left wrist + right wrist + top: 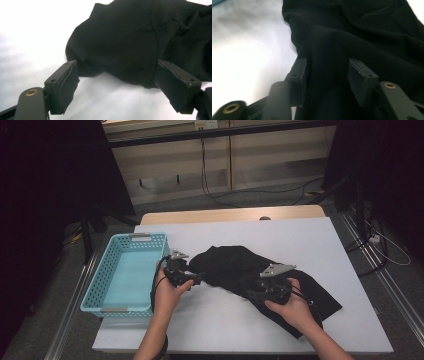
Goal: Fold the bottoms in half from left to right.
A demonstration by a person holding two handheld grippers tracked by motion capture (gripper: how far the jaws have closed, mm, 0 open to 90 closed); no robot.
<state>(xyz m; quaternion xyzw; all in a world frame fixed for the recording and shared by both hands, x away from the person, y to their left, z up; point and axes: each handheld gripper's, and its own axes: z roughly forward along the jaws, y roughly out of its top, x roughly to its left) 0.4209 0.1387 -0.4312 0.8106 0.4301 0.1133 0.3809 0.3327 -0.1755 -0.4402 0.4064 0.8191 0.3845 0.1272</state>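
Garment (260,270) of black cloth lies crumpled across the middle of the white table (310,240), one end bunched near the blue basket (95,285), the other trailing toward the table's near right edge. By my reading the work is to gather or fold it, and little shows as done: the cloth is rumpled, unfolded, and all of it outside the basket, which stands bare at the left. My left gripper (117,80) waits at the bunched end with its jaws spread wide, the hem sitting between the pads (67,82) but not pressed by them. My right gripper (327,75) rests over the cloth's middle, jaws parted on either side of a raised ridge of fabric; the pads look clear of it, so I judge nothing is pinched there. Ahead, as I see it, lies a fresh grip at both ends and a lift or fold. Nothing stands between cloth and basket; the basket's near wall is the one edge to clear, and loose folds could slip from a shallow bite.
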